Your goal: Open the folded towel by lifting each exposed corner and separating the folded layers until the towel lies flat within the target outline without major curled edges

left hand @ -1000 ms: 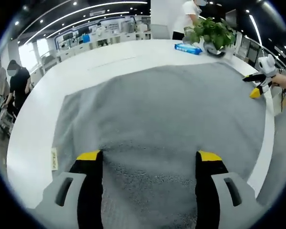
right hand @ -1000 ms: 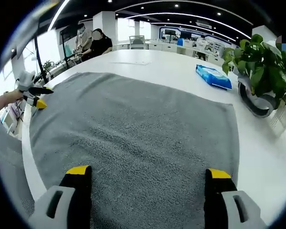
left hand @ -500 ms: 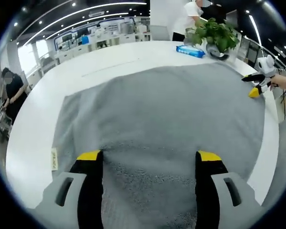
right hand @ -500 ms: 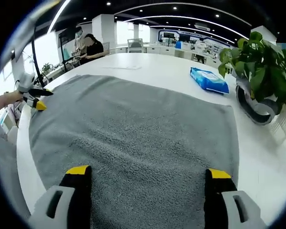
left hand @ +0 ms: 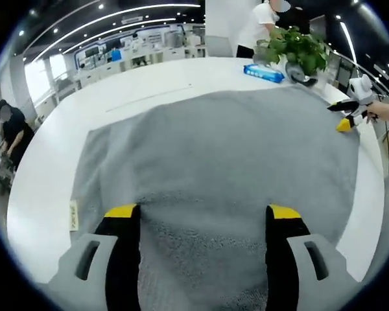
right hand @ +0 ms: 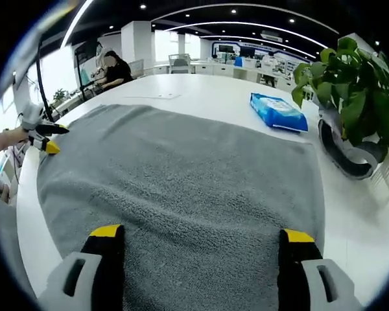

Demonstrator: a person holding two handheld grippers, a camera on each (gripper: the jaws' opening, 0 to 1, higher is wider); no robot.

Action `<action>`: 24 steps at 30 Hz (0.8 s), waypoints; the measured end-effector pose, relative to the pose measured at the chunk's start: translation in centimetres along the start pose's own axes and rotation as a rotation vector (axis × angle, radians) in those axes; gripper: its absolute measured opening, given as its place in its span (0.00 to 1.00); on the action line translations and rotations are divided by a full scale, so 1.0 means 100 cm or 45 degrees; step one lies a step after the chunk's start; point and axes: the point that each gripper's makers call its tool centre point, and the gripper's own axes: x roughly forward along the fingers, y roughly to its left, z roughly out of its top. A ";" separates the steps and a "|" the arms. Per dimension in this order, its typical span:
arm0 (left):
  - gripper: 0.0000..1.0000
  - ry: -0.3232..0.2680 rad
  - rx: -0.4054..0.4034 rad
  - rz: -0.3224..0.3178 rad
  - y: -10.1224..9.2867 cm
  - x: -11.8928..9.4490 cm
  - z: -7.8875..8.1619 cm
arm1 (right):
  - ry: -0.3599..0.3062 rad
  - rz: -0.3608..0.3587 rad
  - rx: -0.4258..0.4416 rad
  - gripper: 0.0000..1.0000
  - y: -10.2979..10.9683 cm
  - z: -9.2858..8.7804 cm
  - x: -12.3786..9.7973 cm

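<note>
A large grey towel [left hand: 220,149] lies spread out on a white table [left hand: 45,168]. My left gripper [left hand: 202,211] is open, low over the towel's near edge, where the cloth rises in a slight hump between the yellow-tipped jaws. A small white label [left hand: 73,215] sits at the towel's left edge. The right gripper [left hand: 347,115] shows far right by the towel's other side. In the right gripper view the towel [right hand: 181,175] stretches flat ahead, my right gripper [right hand: 202,233] is open just above it, and the left gripper [right hand: 42,133] shows at the far left edge.
A potted green plant [right hand: 350,91] in a round pot and a blue wipes pack [right hand: 277,111] stand on the table beyond the towel. A person in white [left hand: 262,26] stands behind the plant. Another person [right hand: 113,68] sits at the table's far side. The table edge [right hand: 26,214] runs close by.
Both views have shifted slightly as the hands moved. The towel lies as before and both pairs of jaws keep the same wide gap.
</note>
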 end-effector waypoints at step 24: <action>0.87 -0.234 0.042 0.049 -0.001 -0.035 0.037 | -0.226 -0.083 -0.163 1.00 0.029 0.031 -0.057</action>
